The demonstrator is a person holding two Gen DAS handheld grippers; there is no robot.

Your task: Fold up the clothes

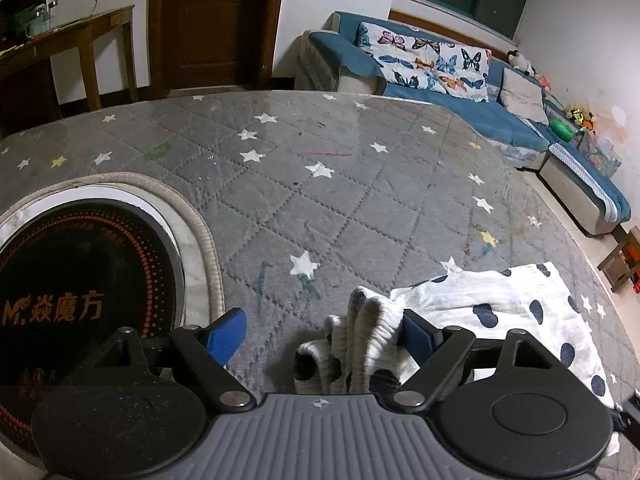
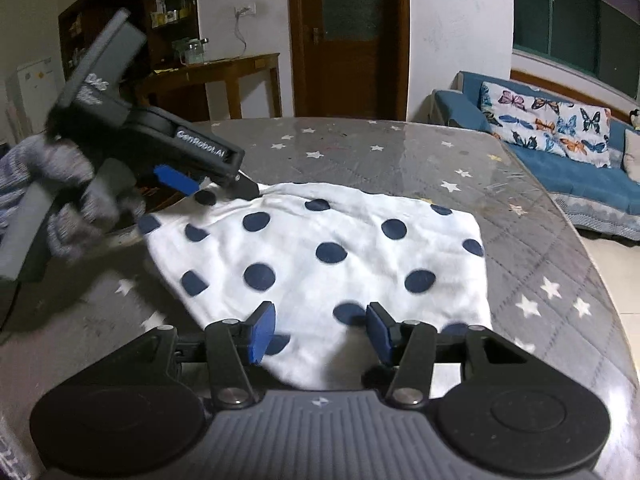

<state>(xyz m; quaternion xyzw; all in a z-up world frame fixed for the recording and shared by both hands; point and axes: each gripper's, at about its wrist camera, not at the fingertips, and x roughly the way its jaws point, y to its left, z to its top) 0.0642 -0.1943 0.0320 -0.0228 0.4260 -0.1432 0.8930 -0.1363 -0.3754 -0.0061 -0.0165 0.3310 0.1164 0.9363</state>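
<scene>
White navy-dotted cloth (image 2: 320, 248) lies flat on grey star-quilted table (image 2: 400, 152); right gripper (image 2: 320, 332) gapes over its near edge, nearer than the left gripper (image 1: 320, 328), also agape at the far-left corner.

A grey quilted table cover (image 1: 320, 200) with white and yellow stars spreads across the table; a round black induction cooktop (image 1: 80, 300) sits in a cut-out at its left. Beyond — a blue sofa (image 1: 480, 112) with butterfly cushions (image 1: 424, 60), a brown wooden door (image 2: 348, 40) and a wooden side table (image 2: 224, 76).
</scene>
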